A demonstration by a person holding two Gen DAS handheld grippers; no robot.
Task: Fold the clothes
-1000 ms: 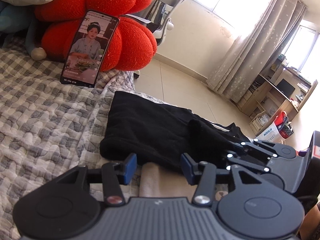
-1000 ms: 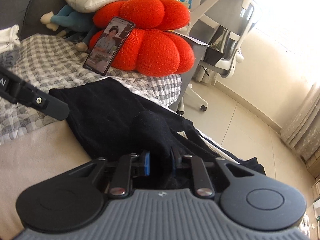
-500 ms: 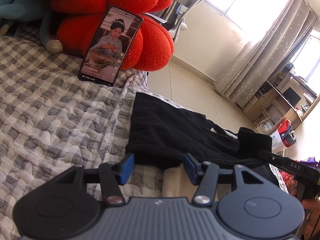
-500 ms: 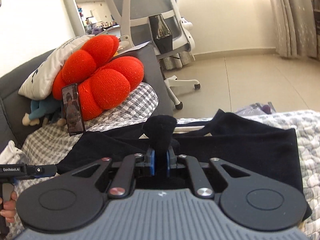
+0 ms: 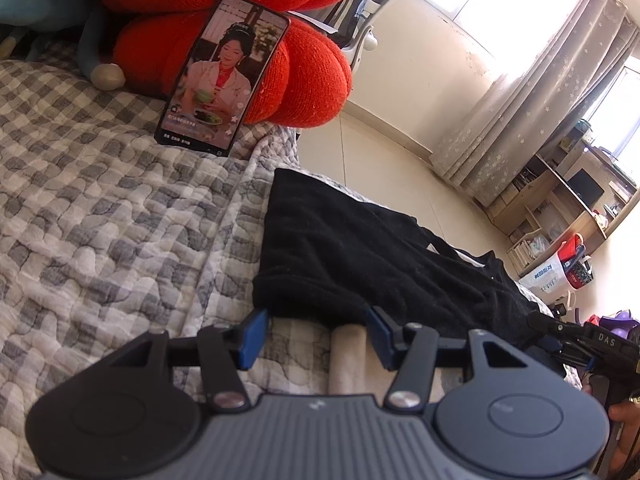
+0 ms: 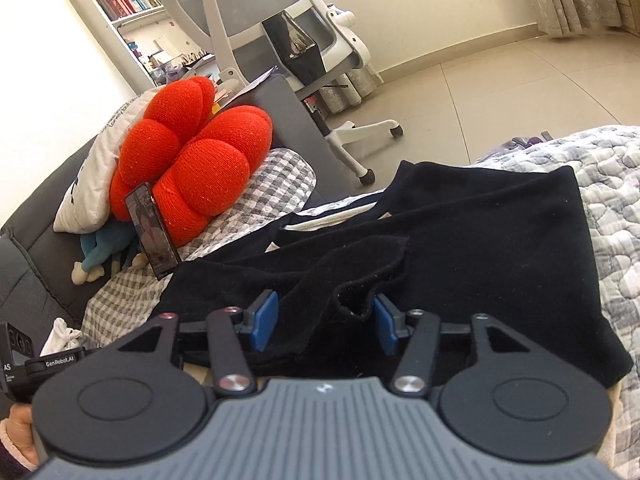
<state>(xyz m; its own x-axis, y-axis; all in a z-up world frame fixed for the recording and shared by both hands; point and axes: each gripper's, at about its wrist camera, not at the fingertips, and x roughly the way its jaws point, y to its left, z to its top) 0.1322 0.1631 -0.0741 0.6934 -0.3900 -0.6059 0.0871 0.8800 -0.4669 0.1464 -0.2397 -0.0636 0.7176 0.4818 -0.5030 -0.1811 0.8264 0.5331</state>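
A black garment lies spread on the checked quilt, its near hem just beyond my left gripper. That gripper is open, with nothing between its blue pads. In the right wrist view the same black garment has a sleeve folded across it. The sleeve's cuff lies loose between the blue pads of my right gripper, whose jaws are opening. The right gripper's tip shows at the left wrist view's right edge, past the garment's far end.
A phone with a lit screen leans on a red cushion at the quilt's head. A blue plush toy and a white pillow lie beside it. An office chair stands on the tiled floor past the edge. A beige strip lies under the hem.
My right gripper rolled and swept sideways across the garment while shut on a bunch of black cloth, then its jaws spread and the cloth dropped loose. The left gripper hardly moved.
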